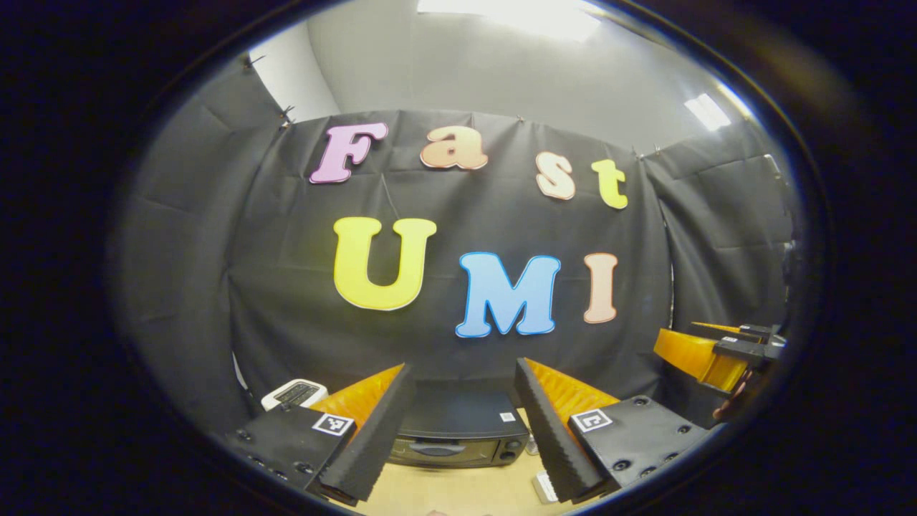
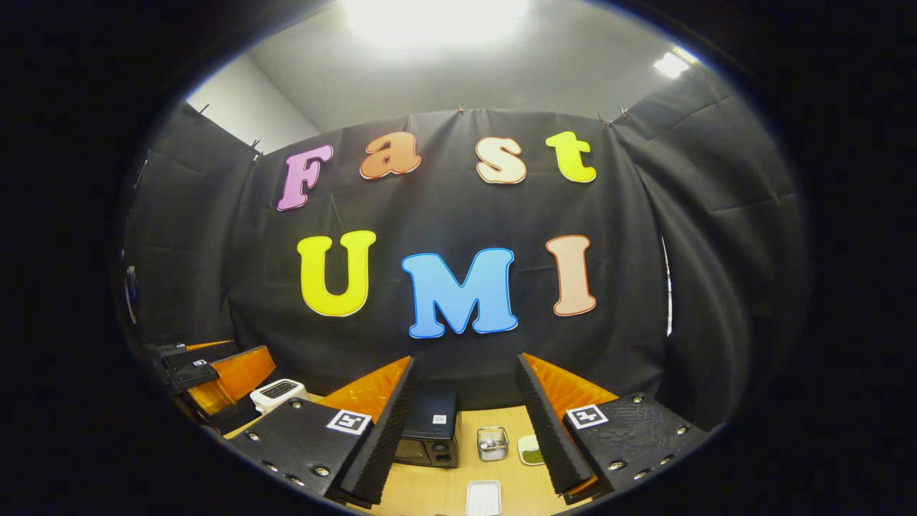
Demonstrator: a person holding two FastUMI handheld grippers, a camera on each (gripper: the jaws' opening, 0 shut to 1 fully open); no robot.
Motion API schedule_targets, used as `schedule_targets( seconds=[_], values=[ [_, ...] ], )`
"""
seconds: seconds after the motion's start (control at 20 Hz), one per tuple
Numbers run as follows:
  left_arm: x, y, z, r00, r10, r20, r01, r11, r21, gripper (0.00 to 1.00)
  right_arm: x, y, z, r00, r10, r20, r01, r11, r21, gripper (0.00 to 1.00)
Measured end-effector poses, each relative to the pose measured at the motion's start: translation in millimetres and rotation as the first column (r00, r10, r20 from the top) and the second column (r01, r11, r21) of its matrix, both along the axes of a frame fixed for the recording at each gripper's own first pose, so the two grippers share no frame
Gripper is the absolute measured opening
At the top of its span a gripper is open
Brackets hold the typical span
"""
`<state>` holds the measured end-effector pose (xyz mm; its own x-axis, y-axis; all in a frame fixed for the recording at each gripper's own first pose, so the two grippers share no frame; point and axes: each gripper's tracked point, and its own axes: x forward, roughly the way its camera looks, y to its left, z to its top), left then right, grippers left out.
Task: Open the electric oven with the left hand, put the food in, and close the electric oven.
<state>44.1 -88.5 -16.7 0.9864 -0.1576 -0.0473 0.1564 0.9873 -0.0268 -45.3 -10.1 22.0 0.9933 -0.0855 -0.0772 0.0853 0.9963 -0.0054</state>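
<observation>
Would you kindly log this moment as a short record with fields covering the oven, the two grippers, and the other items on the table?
oven: black electric oven at the back of the wooden table, door shut
left gripper: open, raised in front of the oven, holding nothing
right gripper: open, raised, holding nothing
toaster: white toaster left of the oven
small items: metal mesh container, small dish of something green and white tray, right of the oven
task stage: oven not yet opened

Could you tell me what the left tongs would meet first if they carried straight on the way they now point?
Probably the electric oven: it sits between the open left tongs, door shut. The camera tilts upward, so depth is unclear, and they might pass above it toward the black cloth.
</observation>
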Motion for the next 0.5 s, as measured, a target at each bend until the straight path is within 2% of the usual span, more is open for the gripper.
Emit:
schedule_targets(
  seconds=[0.2,0.45,0.5],
  values=[
    [-2,0,1,1.000,-0.012,0.004,0.012,1.000,-0.011,0.94,-4,5,3,1.000,-0.015,0.005,0.015,1.000,-0.013,0.84],
    [-4,-2,4,1.000,-0.026,0.009,0.026,0.999,-0.018,0.95,-11,18,5,1.000,-0.015,0.001,0.015,1.000,-0.019,0.84],
    [-5,-4,3,0.999,-0.035,0.005,0.035,0.999,-0.021,0.98,-14,20,4,1.000,-0.019,0.001,0.019,1.000,-0.020,0.84]
  ],
)
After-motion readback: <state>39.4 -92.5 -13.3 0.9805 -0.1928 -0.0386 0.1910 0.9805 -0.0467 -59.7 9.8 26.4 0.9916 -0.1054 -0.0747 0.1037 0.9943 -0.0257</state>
